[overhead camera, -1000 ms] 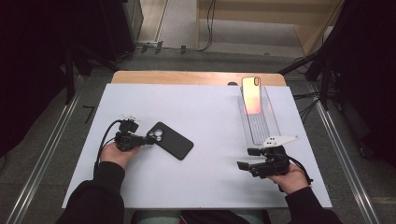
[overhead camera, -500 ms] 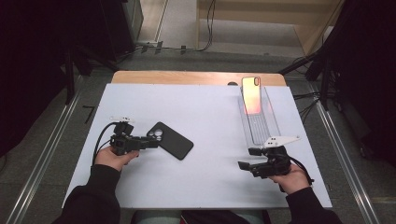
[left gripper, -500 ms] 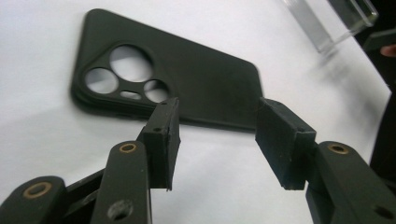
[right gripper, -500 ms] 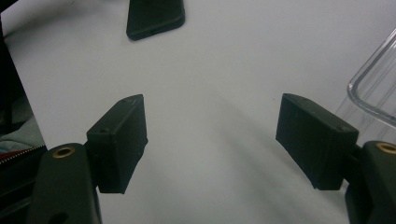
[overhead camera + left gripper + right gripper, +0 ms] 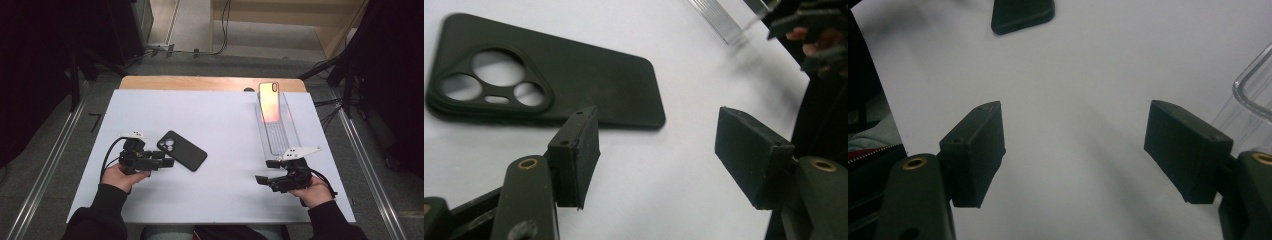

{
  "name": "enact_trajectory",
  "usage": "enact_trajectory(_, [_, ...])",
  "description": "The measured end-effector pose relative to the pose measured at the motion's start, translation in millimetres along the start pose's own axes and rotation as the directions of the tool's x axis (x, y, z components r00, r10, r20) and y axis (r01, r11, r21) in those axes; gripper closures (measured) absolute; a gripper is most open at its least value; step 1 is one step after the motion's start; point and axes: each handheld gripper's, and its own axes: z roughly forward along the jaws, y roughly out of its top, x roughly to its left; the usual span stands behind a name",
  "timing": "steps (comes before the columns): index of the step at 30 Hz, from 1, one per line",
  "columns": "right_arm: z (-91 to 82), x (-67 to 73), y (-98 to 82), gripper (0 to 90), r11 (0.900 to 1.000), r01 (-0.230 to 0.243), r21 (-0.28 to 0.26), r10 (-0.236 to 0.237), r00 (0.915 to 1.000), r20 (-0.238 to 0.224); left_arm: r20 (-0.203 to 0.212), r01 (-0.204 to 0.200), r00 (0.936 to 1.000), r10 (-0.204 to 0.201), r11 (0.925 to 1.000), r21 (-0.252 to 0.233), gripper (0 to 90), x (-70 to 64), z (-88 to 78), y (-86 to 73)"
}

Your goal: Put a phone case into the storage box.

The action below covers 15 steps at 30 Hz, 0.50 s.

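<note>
Our left gripper [image 5: 167,162] sits at the lower left of the high view, its jaws spread wide after just opening, with nothing between them. The black phone case [image 5: 182,150] lies flat on the white table [image 5: 225,120] just beyond its tips, camera cutouts facing up. In the left gripper view the case [image 5: 544,80] fills the upper left, just past the left pad and clear of both. So we judge that the case has been let go and now rests loose on the table, left of centre.

Our right gripper [image 5: 264,171] waits at the lower right, jaws apart and empty, as the right gripper view [image 5: 1073,150] confirms. Just above it stands a clear tray [image 5: 280,135] running toward the upper right, with an orange-tinted phone [image 5: 270,102] leaning at its far end.

What is left, as we read it, is bringing case and phone together; that has not begun.
</note>
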Motion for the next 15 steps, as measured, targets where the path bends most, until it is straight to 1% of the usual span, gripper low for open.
enact_trajectory(2, [-0.6,-0.6,-0.2,22.6,1.000,0.000,-0.001,0.000,1.0000,0.000,0.012,-0.005,0.9999,0.005,1.0000,0.004,30.4,-3.2,0.2,-2.5])
enact_trajectory(5, [-1.3,-1.4,-0.7,22.5,1.000,-0.006,0.003,0.006,1.0000,0.001,0.025,-0.010,0.9996,0.010,0.9999,0.006,30.2,-8.3,-0.4,-5.6])
enact_trajectory(7, [-0.8,-1.7,-1.2,22.6,1.000,-0.004,0.009,0.004,0.9999,-0.013,0.021,-0.012,0.9997,0.012,0.9999,0.002,30.2,-12.4,-1.1,-7.6])
enact_trajectory(8, [-0.3,-1.6,-1.5,22.6,1.000,-0.002,0.013,0.002,0.9997,-0.023,0.019,-0.019,0.9997,0.019,0.9998,0.003,30.1,-14.0,-1.6,-8.7])
enact_trajectory(9, [0.5,-1.2,-1.9,22.6,1.000,0.004,0.019,-0.003,0.9997,-0.025,0.025,-0.018,0.9995,0.018,0.9998,-0.002,30.1,-15.9,-1.6,-9.9])
enact_trajectory(11, [1.4,-0.5,-2.1,22.5,1.000,0.015,0.024,-0.015,0.9997,-0.022,0.026,-0.026,0.9993,0.026,0.9997,0.002,30.1,-19.1,-1.9,-12.5])
enact_trajectory(15, [0.8,-0.7,-2.1,22.5,1.000,0.013,0.016,-0.013,0.9997,-0.018,0.031,-0.056,0.9979,0.056,0.9984,-0.004,30.1,-25.0,-3.6,-18.5])
